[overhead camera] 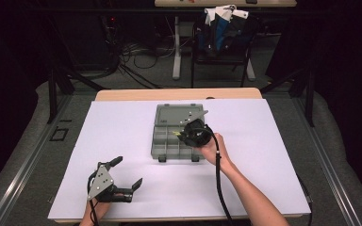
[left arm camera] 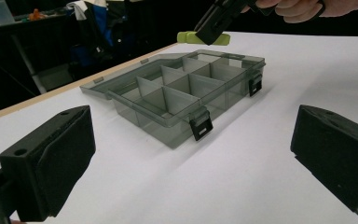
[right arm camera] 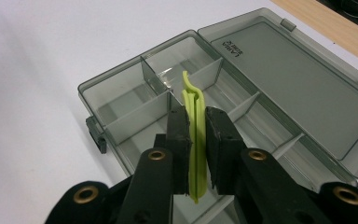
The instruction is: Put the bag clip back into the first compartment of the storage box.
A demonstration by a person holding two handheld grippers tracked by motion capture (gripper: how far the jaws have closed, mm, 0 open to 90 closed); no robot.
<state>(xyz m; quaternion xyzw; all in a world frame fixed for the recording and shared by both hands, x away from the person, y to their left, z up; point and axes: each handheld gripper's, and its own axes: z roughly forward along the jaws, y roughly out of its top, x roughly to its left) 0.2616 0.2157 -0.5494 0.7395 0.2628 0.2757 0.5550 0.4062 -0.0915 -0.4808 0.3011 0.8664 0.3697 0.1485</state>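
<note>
White sheet (overhead camera: 122, 141) is covering a wooden table (overhead camera: 179, 93), its bare edge showing at the far side. Grey floor (overhead camera: 160, 70) beyond is lying under loose black cables (overhead camera: 136, 54). A dark chair (overhead camera: 224, 47) is carrying blue and white cloth (overhead camera: 219, 21). A second table's white leg (overhead camera: 176, 47) is standing beside it. Surroundings are sitting in darkness.

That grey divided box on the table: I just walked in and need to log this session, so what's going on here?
A person is working with a handheld gripper in each hand. The right gripper is shut on a lime-green clip and holds it above the compartments of the grey organizer box, whose lid lies open flat. The compartments in view look empty. The left gripper rests open on the white table cover, apart from the box, holding nothing.
</note>
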